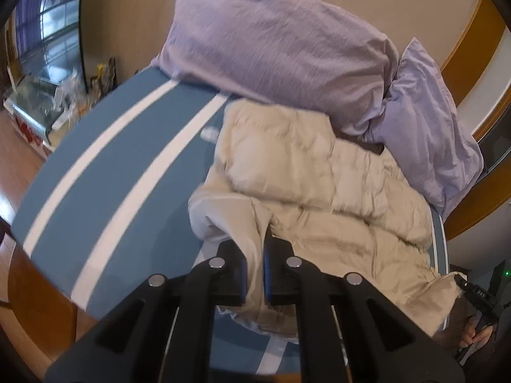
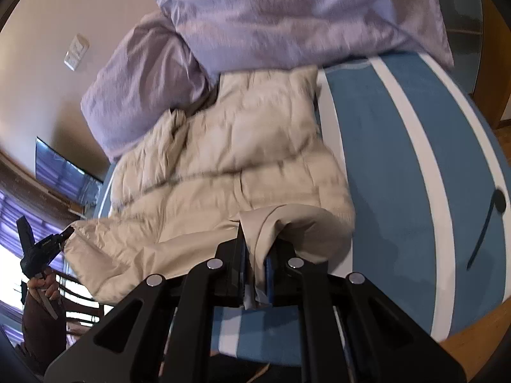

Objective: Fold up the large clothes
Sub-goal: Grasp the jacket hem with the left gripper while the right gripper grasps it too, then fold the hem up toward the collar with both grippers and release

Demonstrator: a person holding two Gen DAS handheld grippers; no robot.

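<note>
A cream quilted puffer jacket (image 1: pixel 319 191) lies on a blue bed cover with white stripes (image 1: pixel 105 175). My left gripper (image 1: pixel 254 255) is shut on the jacket's near hem, and the cloth hangs in a fold between its black fingers. In the right wrist view the same jacket (image 2: pixel 230 159) spreads toward the pillows, and my right gripper (image 2: pixel 255 255) is shut on the other end of its near hem. Both pinched corners are lifted off the bed. The other gripper (image 2: pixel 41 252) shows at the far left, gripping the jacket's corner, with a hand under it.
Two lilac pillows (image 1: pixel 271 38) lean against the beige wall at the head of the bed (image 2: pixel 415 159). A wooden floor (image 1: pixel 12 159) and a cluttered low cabinet (image 1: pixel 35 108) lie left of the bed. A wall switch (image 2: pixel 76 51) sits on the wall.
</note>
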